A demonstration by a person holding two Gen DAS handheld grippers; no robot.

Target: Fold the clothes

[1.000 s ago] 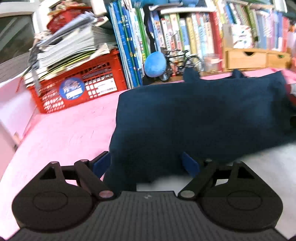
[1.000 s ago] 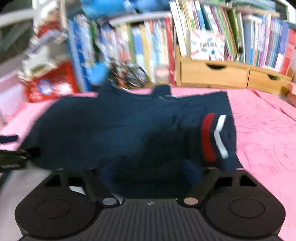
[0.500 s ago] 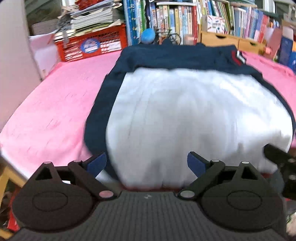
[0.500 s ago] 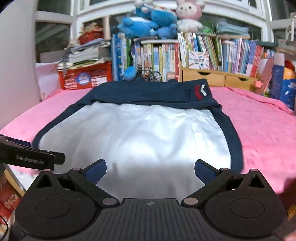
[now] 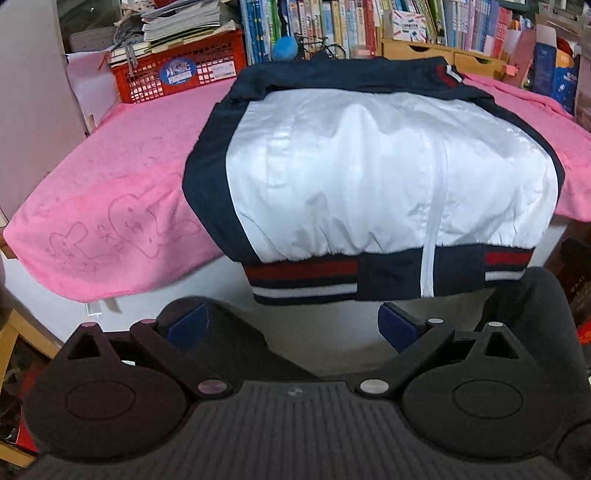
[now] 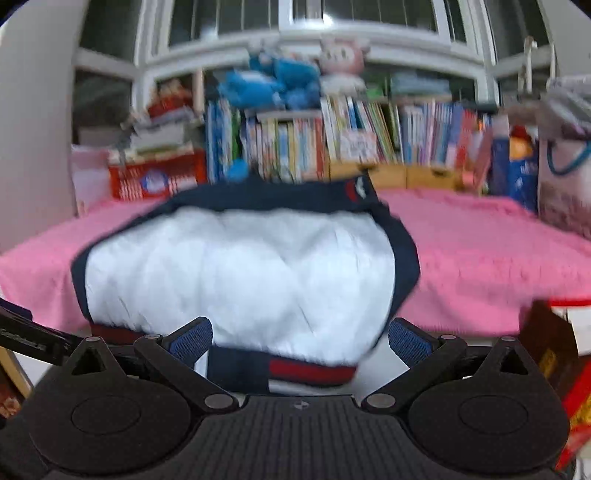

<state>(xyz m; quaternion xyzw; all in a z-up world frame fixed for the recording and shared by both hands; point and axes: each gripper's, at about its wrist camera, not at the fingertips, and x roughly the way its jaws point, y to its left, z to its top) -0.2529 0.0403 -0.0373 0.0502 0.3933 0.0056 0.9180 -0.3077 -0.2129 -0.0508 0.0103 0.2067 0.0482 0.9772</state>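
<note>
Both the left gripper (image 5: 291,325) and the right gripper (image 6: 299,338) are standing wide open and gripping nothing, while the jacket (image 5: 369,177) is lying just ahead of both, its striped hem (image 5: 388,273) running crosswise and hanging nearest the fingertips.

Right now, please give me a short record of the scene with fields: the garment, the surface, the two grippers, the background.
garment: navy and white jacket, laid flat, white panel up, striped hem hanging over the near edge
surface: pink towel spread under the jacket
left gripper: open, its jaws have just been opening, nothing between them, short of the hem
right gripper: open, holding nothing, near the hem
background: red crate with papers, row of books, wooden drawers
</note>
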